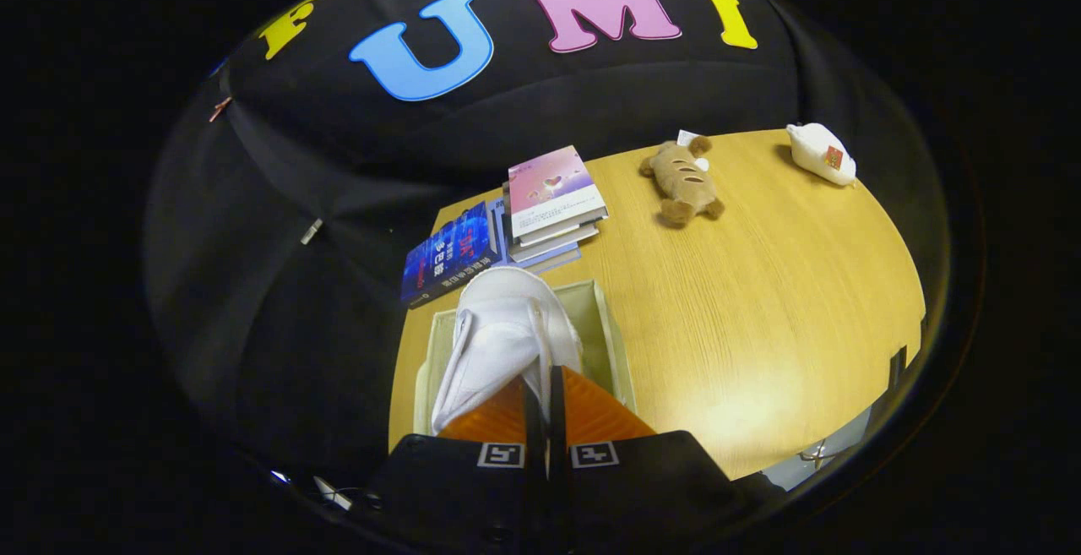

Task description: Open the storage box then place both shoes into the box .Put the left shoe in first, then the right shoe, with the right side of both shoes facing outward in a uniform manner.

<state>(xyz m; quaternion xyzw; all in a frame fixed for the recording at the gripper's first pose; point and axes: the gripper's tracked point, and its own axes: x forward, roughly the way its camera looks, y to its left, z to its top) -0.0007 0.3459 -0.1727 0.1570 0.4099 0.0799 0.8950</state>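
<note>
A wooden table [760,301] fills the right and centre. At lower centre an open pale fabric storage box [610,337] holds a white shoe [498,335], its heel end hidden behind the gripper [545,386], whose fingers are pinched together on the shoe's thin edge. Stacked books [553,200] lie beyond; a plush toy [682,179] lies upper right.

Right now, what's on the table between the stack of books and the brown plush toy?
Nothing: the gripper view shows bare wooden table between the books and the plush toy. The gripper pinches the white shoe.
</note>
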